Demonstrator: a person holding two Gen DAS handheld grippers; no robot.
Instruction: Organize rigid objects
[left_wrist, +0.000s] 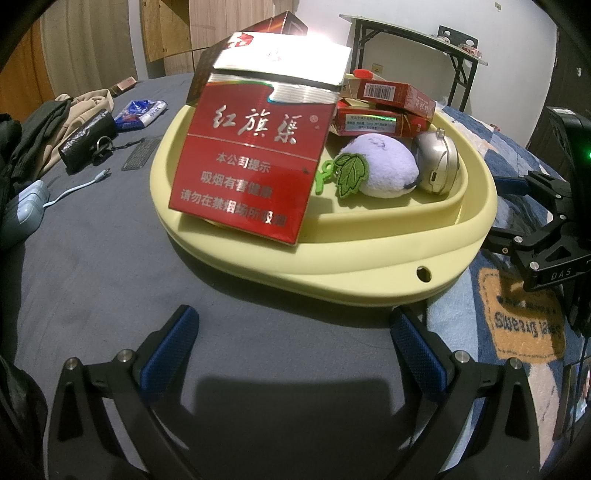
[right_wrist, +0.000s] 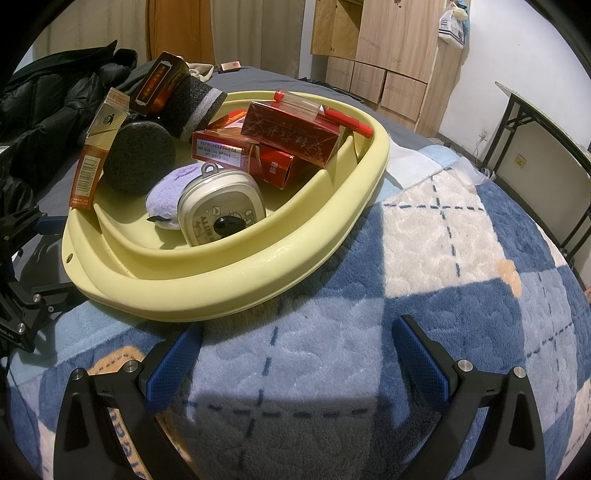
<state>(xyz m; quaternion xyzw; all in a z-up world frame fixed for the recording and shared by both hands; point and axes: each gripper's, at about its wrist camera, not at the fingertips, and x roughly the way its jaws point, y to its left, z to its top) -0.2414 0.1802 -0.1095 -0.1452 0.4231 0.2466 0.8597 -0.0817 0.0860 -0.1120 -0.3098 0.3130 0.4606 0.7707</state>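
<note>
A pale yellow basin (left_wrist: 369, 280) (right_wrist: 229, 280) sits on the bed and holds several things. A red cigarette pack (left_wrist: 251, 162) (right_wrist: 92, 155) leans upright at its near rim with the lid flipped open. Behind it lie more red packs (left_wrist: 388, 107) (right_wrist: 291, 129), a purple plush fruit (left_wrist: 380, 166) (right_wrist: 166, 195) with a green leaf, a silver case (left_wrist: 439, 162) (right_wrist: 218, 206) and a red pen (right_wrist: 347, 120). My left gripper (left_wrist: 295, 332) hangs open in front of the basin, empty. My right gripper (right_wrist: 299, 347) is open too, over the blanket, holding nothing.
A grey sheet (left_wrist: 92, 266) carries a black pouch with keys (left_wrist: 88, 140), a blue-white packet (left_wrist: 142, 110), a cable (left_wrist: 77, 188) and clothes (right_wrist: 55, 107). A blue checked blanket (right_wrist: 443, 258) lies under the basin's right side. A folding table (left_wrist: 417, 48) stands behind.
</note>
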